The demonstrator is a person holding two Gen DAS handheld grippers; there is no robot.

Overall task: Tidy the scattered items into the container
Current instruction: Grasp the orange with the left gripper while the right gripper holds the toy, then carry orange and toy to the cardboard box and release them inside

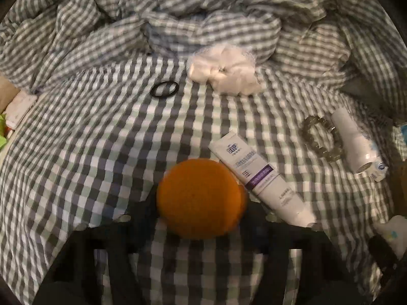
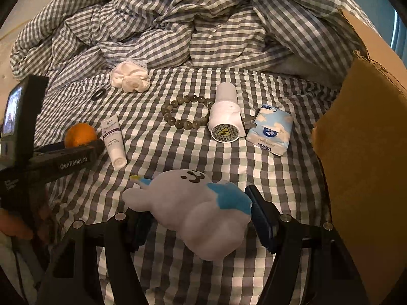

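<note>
Looking through the left wrist camera, I see my left gripper (image 1: 201, 218) closed around the orange (image 1: 201, 198), its fingers pressed to the fruit's sides just above the gingham bed sheet (image 1: 101, 152). The white cream tube (image 1: 257, 178) lies just beside the orange, on its right. Farther back sit a black hair tie (image 1: 164, 89) and a white scrunchie (image 1: 225, 73), with the rumpled checked duvet (image 1: 178, 12) behind them.

From the right wrist camera, my right gripper (image 2: 198, 218) has the white plush toy (image 2: 193, 208) between its fingers; the blue pad on the right touches the toy's blue patch, and the left finger is partly hidden behind the plush, so I read it as holding the toy. The cardboard box (image 2: 368, 152) stands at the right edge of the bed, near that gripper. Between them on the sheet lie a bead bracelet (image 2: 185, 111), touching a white plug-in device (image 2: 226, 114), and a Vinda tissue pack (image 2: 272, 129) just beside the device.
</note>
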